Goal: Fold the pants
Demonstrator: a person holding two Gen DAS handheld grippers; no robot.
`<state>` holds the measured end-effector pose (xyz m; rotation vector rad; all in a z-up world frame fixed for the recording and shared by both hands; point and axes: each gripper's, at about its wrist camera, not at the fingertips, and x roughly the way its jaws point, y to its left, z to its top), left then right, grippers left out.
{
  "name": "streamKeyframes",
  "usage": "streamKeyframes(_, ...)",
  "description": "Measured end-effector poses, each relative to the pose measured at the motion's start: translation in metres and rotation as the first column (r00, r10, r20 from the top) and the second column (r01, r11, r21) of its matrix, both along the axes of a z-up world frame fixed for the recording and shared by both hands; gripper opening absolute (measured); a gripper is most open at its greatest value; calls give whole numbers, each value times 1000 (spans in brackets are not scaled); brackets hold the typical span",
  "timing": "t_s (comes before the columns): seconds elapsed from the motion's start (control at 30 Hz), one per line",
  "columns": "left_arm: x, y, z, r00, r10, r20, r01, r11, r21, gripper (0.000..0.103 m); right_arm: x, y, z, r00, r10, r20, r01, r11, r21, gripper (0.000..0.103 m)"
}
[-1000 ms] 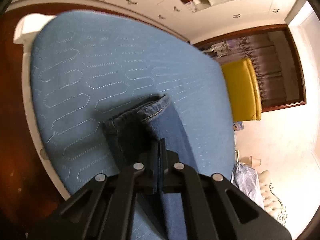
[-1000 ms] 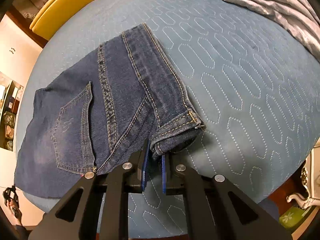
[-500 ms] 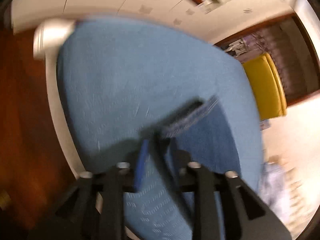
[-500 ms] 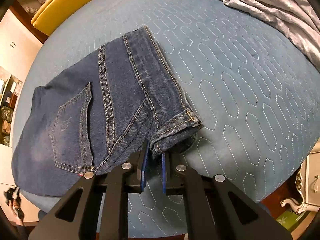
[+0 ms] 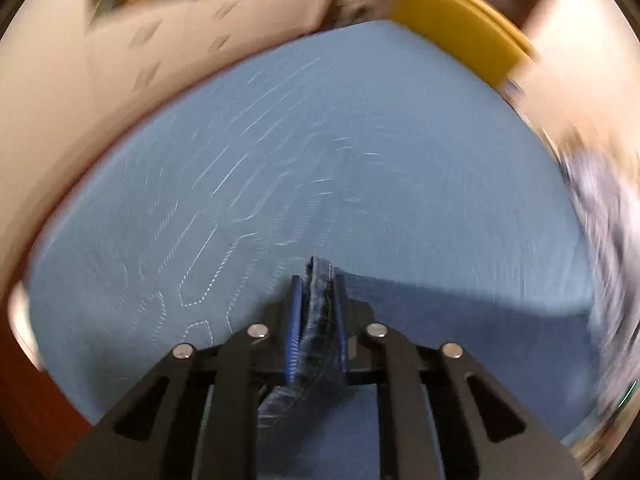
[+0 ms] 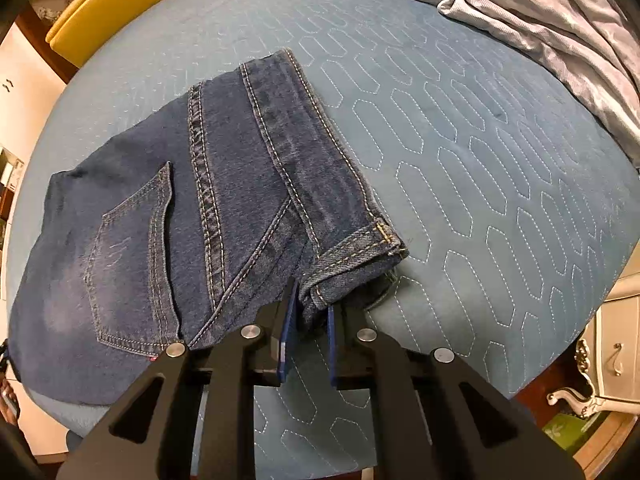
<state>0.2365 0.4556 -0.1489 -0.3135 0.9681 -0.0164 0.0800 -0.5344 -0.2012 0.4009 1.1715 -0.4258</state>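
Dark blue jeans [image 6: 208,208] lie folded on a blue quilted bed cover [image 6: 480,168], back pocket up at the left, leg hems at the right. My right gripper [image 6: 310,304] is shut on the near corner of the leg hem [image 6: 352,256]. In the blurred left wrist view my left gripper [image 5: 316,292] is shut on a thick denim edge [image 5: 318,320], with more denim [image 5: 480,340] spreading to the right over the cover [image 5: 280,168].
A crumpled grey blanket [image 6: 560,20] lies at the bed's far right. A yellow chair [image 6: 108,4] stands beyond the bed, also in the left wrist view [image 5: 460,32]. A white ornate cabinet [image 6: 612,344] stands off the bed's right edge.
My left gripper opened, swung round fast and closed on a denim edge; its view is now blurred. My right gripper stayed shut on the hem, with its view shifting slightly.
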Motion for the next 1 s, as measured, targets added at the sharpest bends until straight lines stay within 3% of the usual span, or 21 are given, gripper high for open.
streamKeyframes(0.07, -27, -27, 7, 991, -125, 49, 121, 989, 87, 13, 4, 1, -1, 1000, 0, -12, -1, 1000, -11, 7)
streamKeyframes(0.13, -46, -45, 2, 982, -188, 36, 179, 970, 166, 13, 9, 3, -1, 1000, -1, -19, 1, 1000, -19, 9)
streamKeyframes(0.2, -61, -51, -3, 973, -229, 29, 220, 957, 191, 13, 10, 3, -4, 1000, -4, -30, 3, 999, -33, 10)
streamKeyframes(0.33, -77, -69, 2, 965, -251, 78, 227, 945, 238, 13, 10, 6, -3, 999, -10, -37, 8, 999, -47, 11)
streamKeyframes(0.43, -91, -67, 1, 972, -207, 113, 172, 950, 261, 16, 10, 10, 0, 1000, -15, -21, 15, 999, -39, 11)
streamKeyframes(0.67, -79, -49, 1, 981, -140, 132, 114, 976, 188, 17, 5, 5, -3, 1000, -16, -20, 16, 999, -37, 11)
streamKeyframes(0.77, -62, -42, -6, 983, -160, 91, 150, 983, 108, 9, 6, 3, -3, 1000, -15, -20, 14, 999, -42, 11)
streamKeyframes(0.83, -53, -26, -4, 991, -105, 87, 102, 994, 49, 9, 5, 4, -3, 1000, -17, -15, 16, 999, -38, 11)
streamKeyframes(0.87, -51, -15, -1, 992, -74, 105, 74, 997, 2, 15, 5, 4, -2, 1000, -17, -12, 17, 999, -35, 11)
streamKeyframes(0.9, -53, -5, 2, 992, -37, 123, 45, 997, -64, 43, 4, 4, -2, 1000, -19, -8, 19, 999, -30, 11)
streamKeyframes(0.93, -55, 8, 3, 992, 0, 125, 20, 987, -157, 59, 3, 4, -2, 1000, -19, -4, 19, 999, -28, 11)
streamKeyframes(1.0, -52, 20, -1, 995, -2, 101, 28, 965, -259, 57, 3, 3, -3, 1000, -14, -6, 13, 999, -30, 11)
